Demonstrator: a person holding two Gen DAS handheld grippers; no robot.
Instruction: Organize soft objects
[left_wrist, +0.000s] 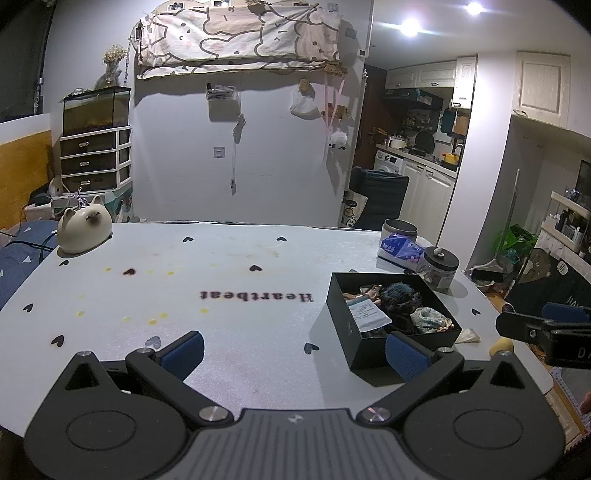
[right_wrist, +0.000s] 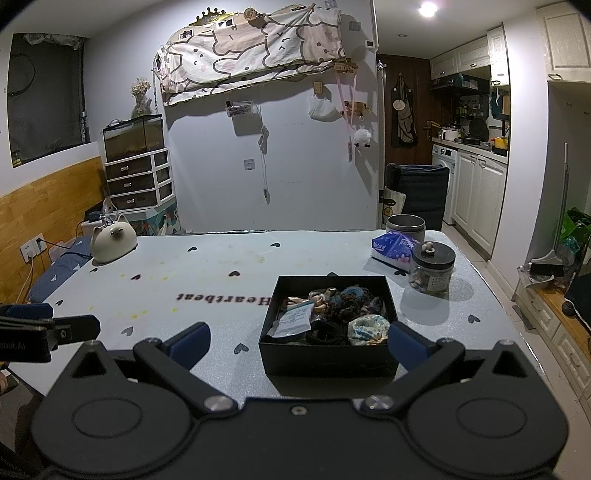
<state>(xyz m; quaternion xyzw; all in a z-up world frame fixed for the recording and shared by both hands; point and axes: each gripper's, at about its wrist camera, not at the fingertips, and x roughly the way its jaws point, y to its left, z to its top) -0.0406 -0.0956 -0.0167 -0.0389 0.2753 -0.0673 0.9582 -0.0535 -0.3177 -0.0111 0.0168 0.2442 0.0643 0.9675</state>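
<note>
Two fisheye views are taken from just above the near edge of a white table (left_wrist: 229, 280), each looking forward along its own gripper's fingers toward the far wall. The left wrist view is set further left, so the black box (left_wrist: 354, 332) is seen right of centre. The right wrist view is set closer to the box (right_wrist: 328, 356), nearly centred. The box, the cat figurine (right_wrist: 110, 243) and the lidded jar (right_wrist: 432, 269) are shared by both.

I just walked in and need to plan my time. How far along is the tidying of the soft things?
Done: scrunchies and hair ties lie in the black box. In hand: nothing; left gripper and right gripper are both open and empty. Left: a yellow item and pale scrap beside the box.
</note>
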